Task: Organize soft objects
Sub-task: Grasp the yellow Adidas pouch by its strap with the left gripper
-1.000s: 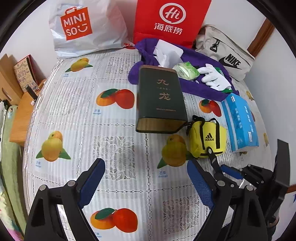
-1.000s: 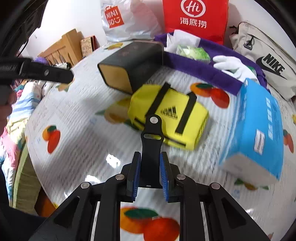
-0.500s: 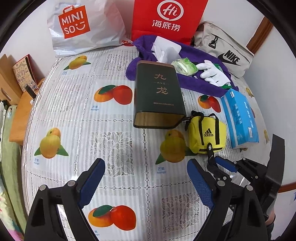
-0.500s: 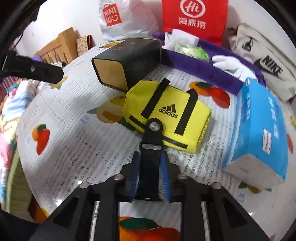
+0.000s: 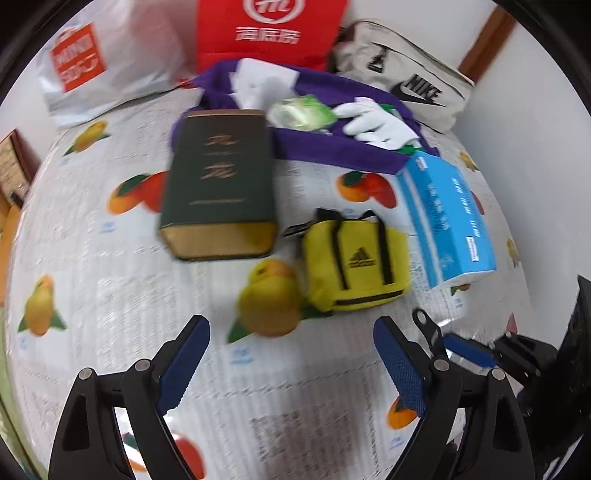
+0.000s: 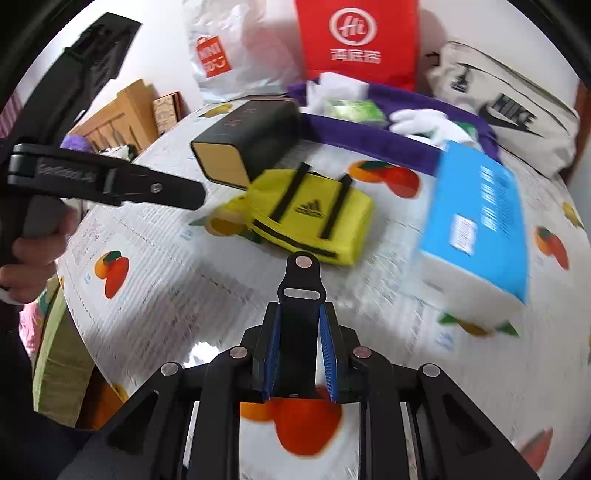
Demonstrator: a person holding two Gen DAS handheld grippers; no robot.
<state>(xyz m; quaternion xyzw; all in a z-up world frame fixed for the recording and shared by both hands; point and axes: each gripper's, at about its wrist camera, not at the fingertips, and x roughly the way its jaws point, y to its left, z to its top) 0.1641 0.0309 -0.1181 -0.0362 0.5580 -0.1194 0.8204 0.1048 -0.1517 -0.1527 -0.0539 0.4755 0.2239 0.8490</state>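
A small yellow Adidas bag (image 5: 356,258) (image 6: 310,214) lies on the fruit-print tablecloth (image 5: 110,295). To its right is a blue tissue pack (image 5: 443,214) (image 6: 476,218). Behind, a purple cloth (image 5: 332,144) carries a white glove (image 5: 373,122) and a green packet (image 5: 301,112). My left gripper (image 5: 291,325) hovers wide open, just short of the yellow bag, with nothing between its fingers. My right gripper (image 6: 299,310) is shut on a black strap (image 6: 301,280) with a metal stud. The strap's tip ends just short of the bag; I cannot tell whether they are joined.
A dark green box (image 5: 221,184) lies left of the yellow bag. At the back stand a white Miniso bag (image 5: 110,59), a red paper bag (image 5: 269,33) and a beige Nike bag (image 5: 402,88). A hand (image 6: 37,251) holds the left gripper. Wooden furniture (image 6: 122,114) stands beyond the table's left edge.
The left gripper has moved forward and right, so the yellow bag and box look larger. The right gripper has drawn back a little with the strap, whose tip no longer overlaps the bag.
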